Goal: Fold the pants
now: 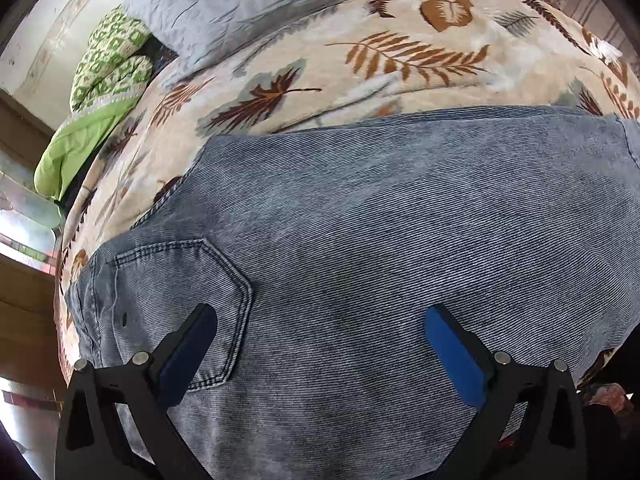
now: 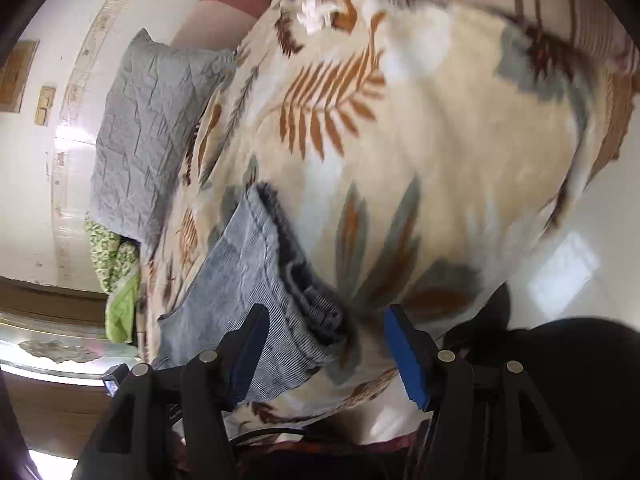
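Two grippers are hanging over a bed: the left gripper point(image 1: 320, 344) is pointing down at the pants point(image 1: 380, 240), its blue-padded fingers point(image 1: 454, 356) standing wide apart with nothing between them, above the denim beside a back pocket point(image 1: 180, 308). Those faded blue jeans are lying spread flat on a cream blanket point(image 1: 360, 60) printed with brown leaves, near a grey pillow point(image 1: 260, 4) and a green patterned cloth point(image 1: 108, 64). Over at the right gripper point(image 2: 326, 344), the picture is blurring, and its fingers are gaping apart, empty, just above the bunched end of the jeans and the blanket beside it.
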{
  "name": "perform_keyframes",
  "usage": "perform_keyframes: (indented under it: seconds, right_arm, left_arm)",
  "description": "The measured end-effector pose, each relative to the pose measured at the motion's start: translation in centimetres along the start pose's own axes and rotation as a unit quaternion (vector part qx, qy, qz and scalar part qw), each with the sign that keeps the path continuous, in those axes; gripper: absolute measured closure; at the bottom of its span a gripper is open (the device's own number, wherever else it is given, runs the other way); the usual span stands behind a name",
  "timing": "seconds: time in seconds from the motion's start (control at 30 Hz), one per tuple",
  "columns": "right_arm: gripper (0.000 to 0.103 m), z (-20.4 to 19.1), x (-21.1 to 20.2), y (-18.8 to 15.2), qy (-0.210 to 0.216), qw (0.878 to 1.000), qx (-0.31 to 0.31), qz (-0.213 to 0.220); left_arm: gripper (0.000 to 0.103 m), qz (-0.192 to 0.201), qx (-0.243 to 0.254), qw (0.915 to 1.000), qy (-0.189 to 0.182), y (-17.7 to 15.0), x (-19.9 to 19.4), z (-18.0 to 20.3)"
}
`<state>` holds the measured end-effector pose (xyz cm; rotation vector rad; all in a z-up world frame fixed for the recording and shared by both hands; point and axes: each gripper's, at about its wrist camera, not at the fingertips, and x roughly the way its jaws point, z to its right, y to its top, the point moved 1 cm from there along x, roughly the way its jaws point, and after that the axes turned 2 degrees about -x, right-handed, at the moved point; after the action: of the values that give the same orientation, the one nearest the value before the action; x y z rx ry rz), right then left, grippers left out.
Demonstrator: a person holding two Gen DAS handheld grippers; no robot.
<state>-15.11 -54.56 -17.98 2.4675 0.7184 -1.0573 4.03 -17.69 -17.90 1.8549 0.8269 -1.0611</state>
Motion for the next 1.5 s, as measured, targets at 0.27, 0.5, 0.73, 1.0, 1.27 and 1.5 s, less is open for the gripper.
perform_keyframes:
  seconds: [0.27, 0.5, 0.73, 1.0, 1.27, 1.5]
  right_arm:
    - [0.039, -0.5, 3.8, -1.9, 0.008, 0.999, 0.013, -0.029]
    - [0.030, -1.2, 4.7, -2.3, 0.007, 1.000, 0.000, -0.007]
    - [0.068, -2.4, 3.8, -1.7, 0.028, 0.999, -0.025, 0.038]
    - [0.074, -6.8, 2.1, -2.2, 0.005, 0.993, -0.100, 0.062]
    - [0.074, -17.3, 2.2, -5.0, 0.022, 0.973, -0.221, 0.057]
    - [0.074, -25.3, 8.3, -10.8, 0.034, 0.950, -0.308, -0.020]
  left_arm:
    - [0.000, 0.017, -0.005, 0.9998, 0.002, 0.4, -0.9, -0.7]
    - [0.000, -0.001, -0.002, 1.0000, -0.003, -0.3, 0.3, 0.1]
    - [0.000, 0.001, -0.010, 0.9999, -0.005, -0.4, -0.1, -0.7]
    - [0.000, 0.020, -0.038, 0.9989, -0.019, -0.1, -1.5, -3.3]
    - [0.000, 0.042, -0.104, 0.9935, -0.021, -1.0, -2.2, -9.8]
    - [0.000, 0.036, -0.177, 0.9835, -0.007, -3.6, -0.7, -16.2]
